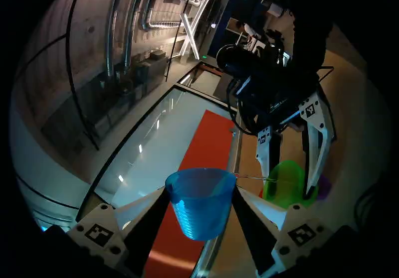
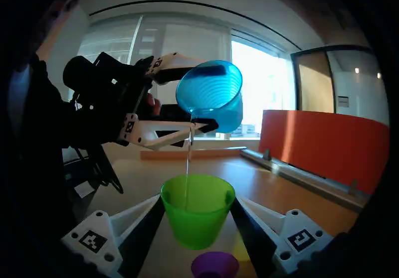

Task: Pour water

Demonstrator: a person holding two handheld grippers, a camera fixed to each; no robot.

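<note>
In the left gripper view, the left gripper (image 1: 201, 194) has its jaws closed on a blue cup (image 1: 201, 209), one finger against each side. The cup is tipped forward, and a thin stream of water (image 1: 249, 177) runs from its rim towards a green cup (image 1: 285, 182). The right gripper (image 1: 288, 184) is farther off and holds that green cup between its white fingers. An orange panel (image 1: 209, 146) stretches away behind the blue cup.

In the right gripper view, the right gripper's jaws grip the green cup by its sides, upright and just above the counter (image 2: 269, 178). The blue cup hangs above it, tilted mouth-down towards the camera in the left gripper's jaws, with a hand (image 2: 153, 103) behind them. The water falls straight from its lip into the green cup. A purple cup (image 2: 214, 265) stands on the counter just below the green one. The orange panel runs along the counter's far right edge.
</note>
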